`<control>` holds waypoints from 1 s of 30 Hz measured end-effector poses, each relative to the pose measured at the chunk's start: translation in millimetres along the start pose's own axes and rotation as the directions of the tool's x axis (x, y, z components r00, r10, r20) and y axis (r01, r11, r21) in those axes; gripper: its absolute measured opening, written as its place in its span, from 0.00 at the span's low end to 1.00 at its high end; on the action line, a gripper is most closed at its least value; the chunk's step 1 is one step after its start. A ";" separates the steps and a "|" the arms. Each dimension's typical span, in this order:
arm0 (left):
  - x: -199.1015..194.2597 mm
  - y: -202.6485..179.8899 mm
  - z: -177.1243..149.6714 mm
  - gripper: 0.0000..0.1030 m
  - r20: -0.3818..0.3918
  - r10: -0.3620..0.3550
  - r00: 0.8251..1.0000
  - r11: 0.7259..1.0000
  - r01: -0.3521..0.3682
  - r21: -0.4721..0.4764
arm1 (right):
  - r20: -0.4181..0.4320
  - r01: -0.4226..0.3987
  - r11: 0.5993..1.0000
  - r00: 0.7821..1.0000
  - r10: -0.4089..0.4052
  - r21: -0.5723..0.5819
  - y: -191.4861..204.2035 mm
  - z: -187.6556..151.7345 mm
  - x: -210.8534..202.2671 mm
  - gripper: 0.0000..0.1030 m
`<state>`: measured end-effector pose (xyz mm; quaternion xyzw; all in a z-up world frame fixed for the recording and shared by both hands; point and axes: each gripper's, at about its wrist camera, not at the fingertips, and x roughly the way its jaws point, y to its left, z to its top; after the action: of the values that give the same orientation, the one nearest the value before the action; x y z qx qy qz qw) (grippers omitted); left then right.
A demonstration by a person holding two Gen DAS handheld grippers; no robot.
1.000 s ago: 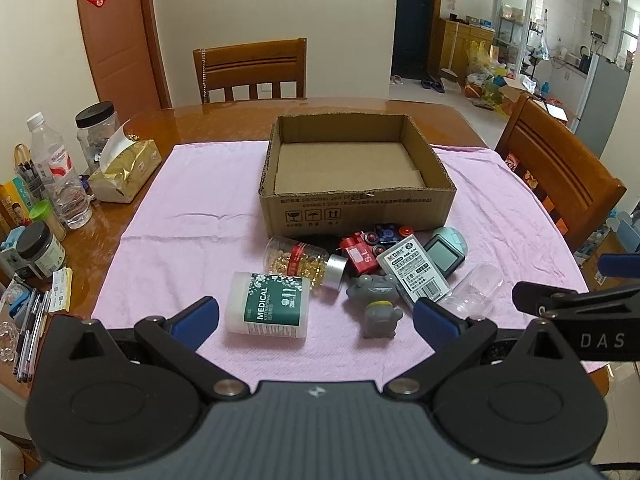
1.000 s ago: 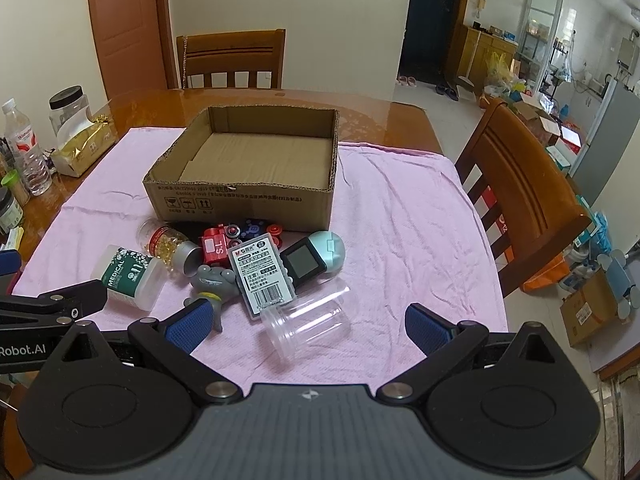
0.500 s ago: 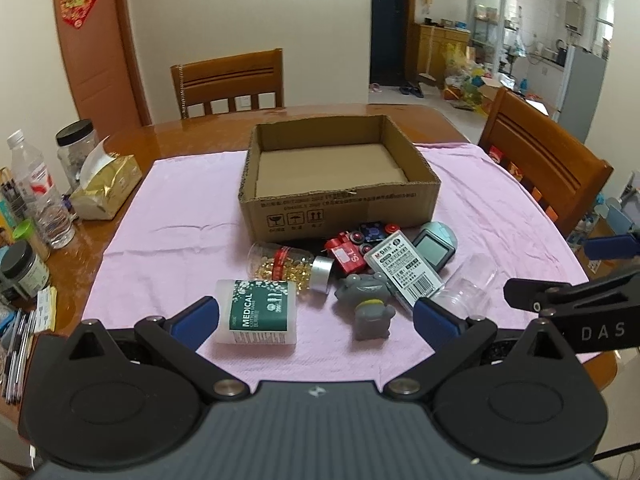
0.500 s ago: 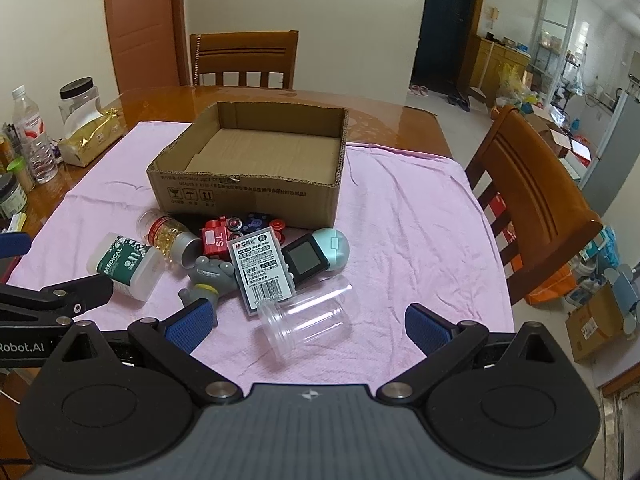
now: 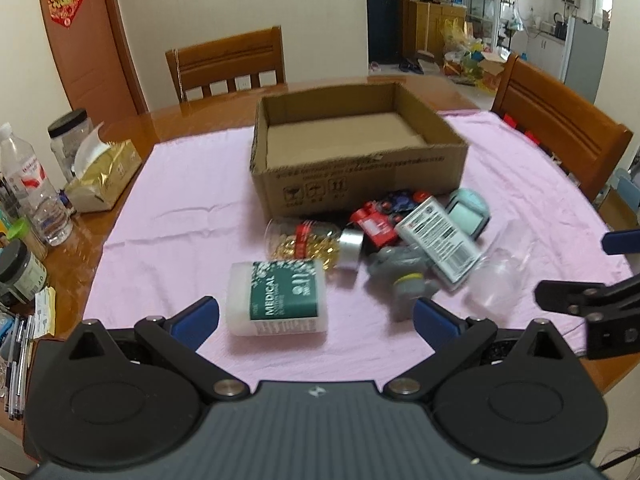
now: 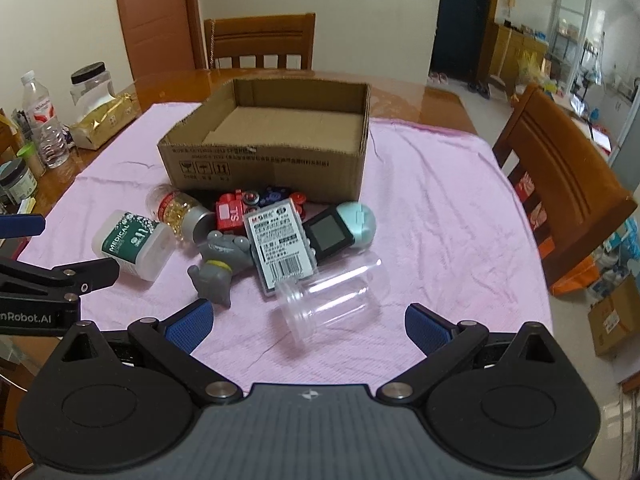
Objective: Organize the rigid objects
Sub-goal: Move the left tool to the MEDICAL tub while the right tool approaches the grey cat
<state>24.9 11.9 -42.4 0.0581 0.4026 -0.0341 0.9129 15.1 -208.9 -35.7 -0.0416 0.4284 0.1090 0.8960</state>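
Left gripper (image 5: 316, 312): jaws wide, holding nothing, above the near edge of the pink cloth (image 5: 180, 208). The white medical bottle (image 5: 278, 298) lies on its side just ahead, between the blue pads.

Right gripper (image 6: 308, 322): jaws wide, holding nothing. The clear plastic jar (image 6: 334, 294) lies on its side just ahead of them.

Beyond, in a touching cluster: grey toy figure (image 6: 218, 266), barcode-labelled case (image 6: 280, 246), capsule jar (image 6: 178, 210), red toy (image 6: 230, 212), mint-green device (image 6: 340, 230).

The cardboard box (image 6: 264, 164) stands open just behind the cluster, on the table (image 6: 420, 100).
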 end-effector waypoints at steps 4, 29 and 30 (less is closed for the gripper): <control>23.4 12.2 -0.9 0.99 -0.030 -0.006 1.000 1.000 0.006 -0.003 | -0.027 -0.002 1.000 1.000 0.002 0.005 6.0 -0.3 9.5 1.00; 105.9 50.3 -2.2 0.99 -0.136 0.039 0.990 0.999 -0.034 0.042 | -0.131 -0.214 0.938 0.974 0.184 -0.274 76.0 19.6 68.4 1.00; 105.7 52.8 -1.4 0.99 -0.142 0.032 0.989 0.999 -0.027 0.038 | -0.139 -0.227 0.930 0.971 0.194 -0.291 81.4 19.9 74.1 1.00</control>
<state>100.8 62.8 -117.3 0.0827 0.4653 -0.0235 0.8810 56.5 -114.5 -79.3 -0.1387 0.4560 0.2666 0.8377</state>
